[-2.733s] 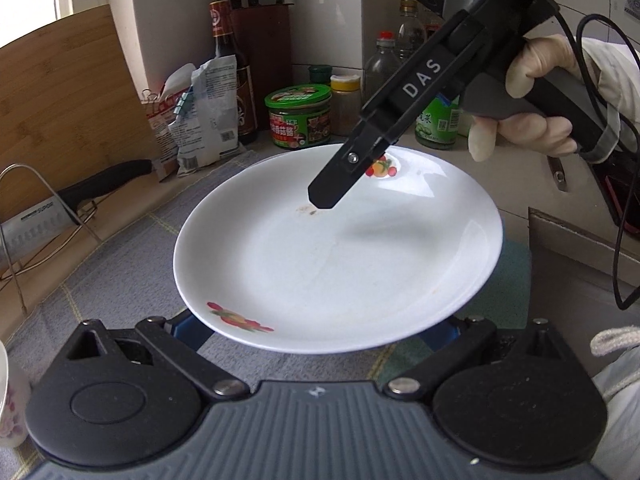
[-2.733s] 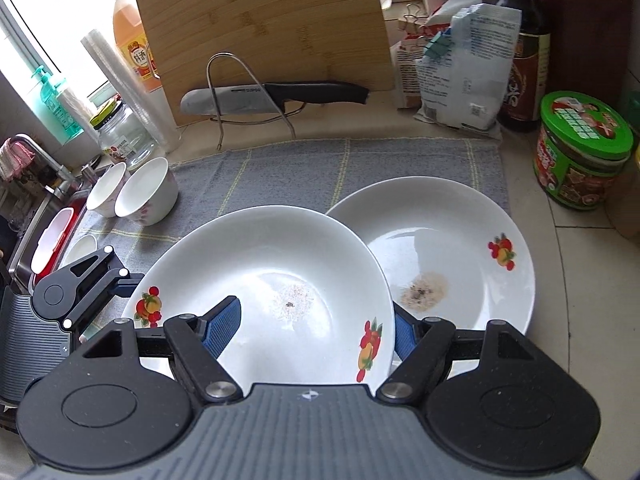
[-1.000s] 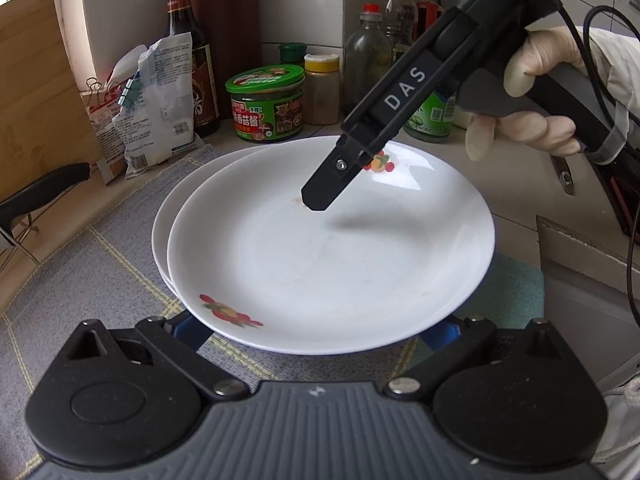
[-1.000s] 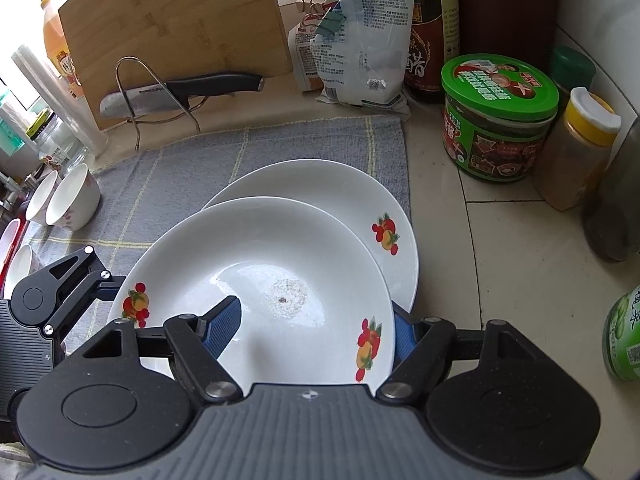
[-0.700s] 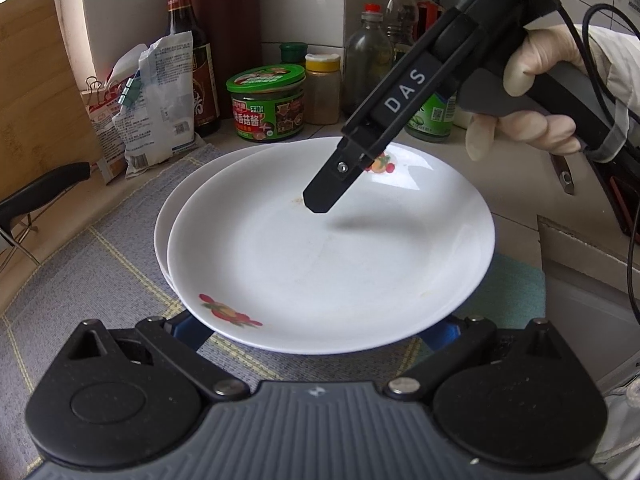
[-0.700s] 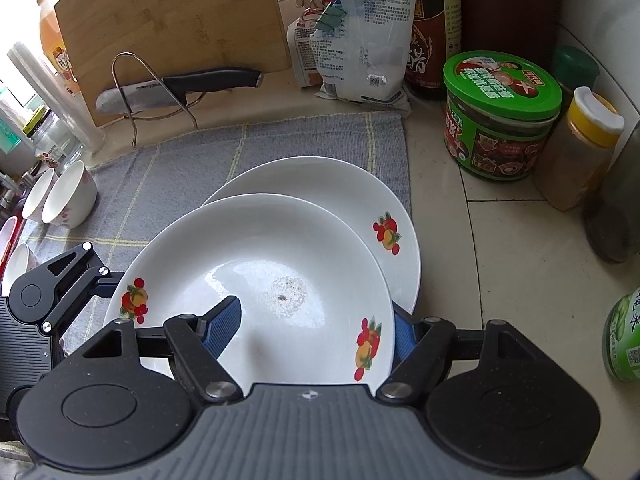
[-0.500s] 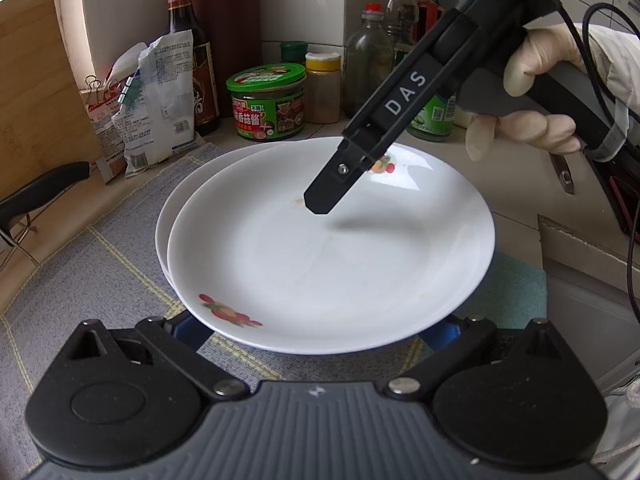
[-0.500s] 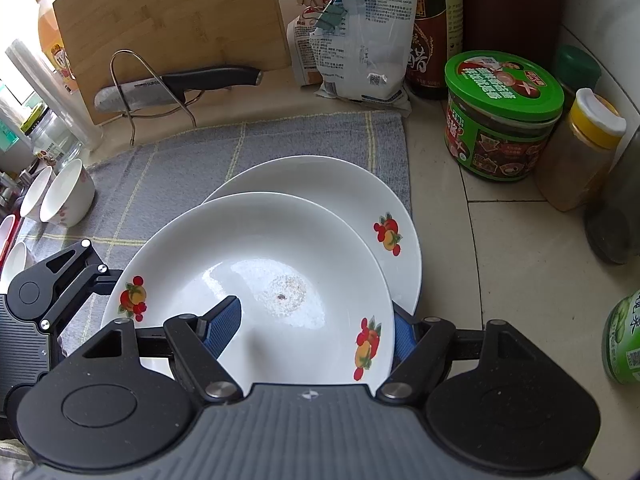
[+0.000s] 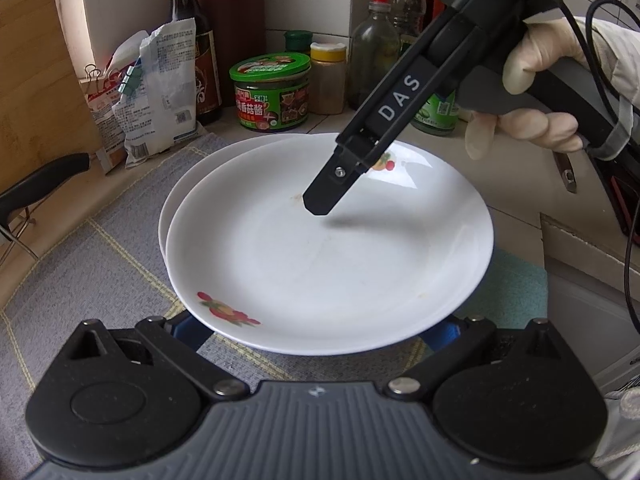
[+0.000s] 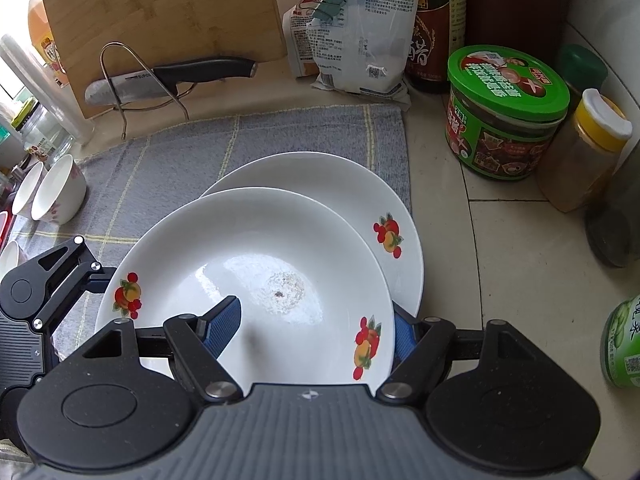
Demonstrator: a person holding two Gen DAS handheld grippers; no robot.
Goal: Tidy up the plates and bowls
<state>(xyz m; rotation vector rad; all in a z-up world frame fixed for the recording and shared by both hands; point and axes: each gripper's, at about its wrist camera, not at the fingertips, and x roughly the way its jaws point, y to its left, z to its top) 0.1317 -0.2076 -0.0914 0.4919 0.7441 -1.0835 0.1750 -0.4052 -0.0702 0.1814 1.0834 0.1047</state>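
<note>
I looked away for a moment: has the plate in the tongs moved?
Yes. The upper plate has gone rightward toward the green-lidded jar, now overlapping the lower plate on the grey mat.

Two white plates: the upper plate (image 10: 248, 264) and the lower plate (image 10: 320, 184) showing past it at 1 o'clock. Two white bowls (image 10: 56, 192) side by side at 9 o'clock on the grey cloth (image 10: 192, 152), with another white rim at the left edge that cannot be made out. One knife (image 10: 168, 76) on one wire stand (image 10: 120, 80), one wooden board (image 10: 160, 12), one green-lidded tub (image 10: 504, 112), one yellow-capped jar (image 10: 588, 148), one dark sauce bottle (image 10: 436, 28), two clipped bags (image 10: 360, 28) at 12 o'clock
</note>
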